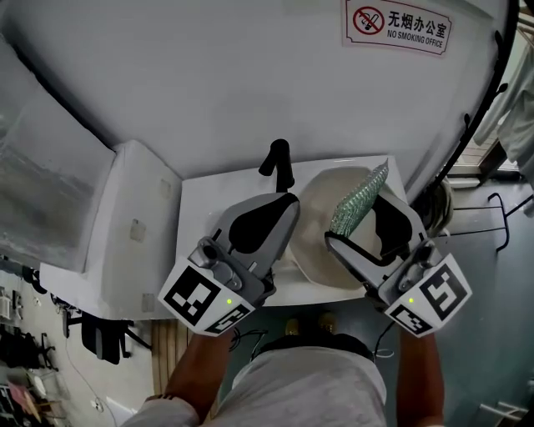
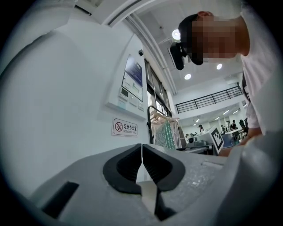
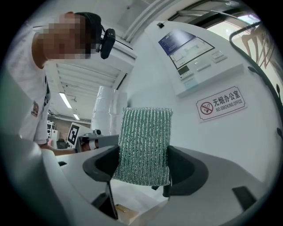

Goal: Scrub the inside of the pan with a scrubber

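Observation:
A cream pan (image 1: 317, 242) with a black handle (image 1: 279, 163) lies on the white table (image 1: 200, 208). Both grippers hover raised over it. My right gripper (image 1: 367, 223) is shut on a green ribbed scrubber (image 1: 359, 200), which stands upright between its pads (image 3: 143, 145) and sticks out past the fingertips. My left gripper (image 1: 288, 204) sits beside the pan's handle, apart from it. Its dark pads meet with nothing between them (image 2: 141, 152). The left gripper view shows the scrubber (image 2: 167, 134) off to its right. The grippers hide much of the pan's inside.
A white boxy unit (image 1: 125, 225) stands at the table's left end. A white wall with a no-smoking sign (image 1: 399, 25) rises behind the table. A black clothes rack (image 1: 492, 92) stands at the right. The person's body is at the table's near edge.

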{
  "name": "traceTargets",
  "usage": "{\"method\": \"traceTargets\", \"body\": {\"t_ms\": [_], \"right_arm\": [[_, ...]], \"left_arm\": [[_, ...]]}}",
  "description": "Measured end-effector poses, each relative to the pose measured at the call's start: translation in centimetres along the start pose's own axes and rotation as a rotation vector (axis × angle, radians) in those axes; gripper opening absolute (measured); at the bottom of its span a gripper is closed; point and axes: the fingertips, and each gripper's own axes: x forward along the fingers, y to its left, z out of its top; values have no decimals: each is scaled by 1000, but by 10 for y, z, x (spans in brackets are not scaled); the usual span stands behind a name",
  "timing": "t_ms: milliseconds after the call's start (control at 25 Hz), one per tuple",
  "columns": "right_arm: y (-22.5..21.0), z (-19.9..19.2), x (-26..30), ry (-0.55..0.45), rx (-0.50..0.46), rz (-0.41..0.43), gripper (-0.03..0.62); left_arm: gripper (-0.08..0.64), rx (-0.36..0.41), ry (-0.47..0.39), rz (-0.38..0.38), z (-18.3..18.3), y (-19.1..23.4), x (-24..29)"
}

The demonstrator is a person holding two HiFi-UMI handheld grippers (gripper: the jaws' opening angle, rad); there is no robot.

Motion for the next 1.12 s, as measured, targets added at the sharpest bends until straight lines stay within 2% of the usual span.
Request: {"method": "traceTargets", "body": {"t_ms": [280,1120], "right_arm": [[12,8,2,-43,-35,24,341],[16,6,3,-28,-75,2,341]], "left_arm": [[18,11,-20,-2,6,-3,-4],[17,3,-25,-8,3,-3,-7]]}}
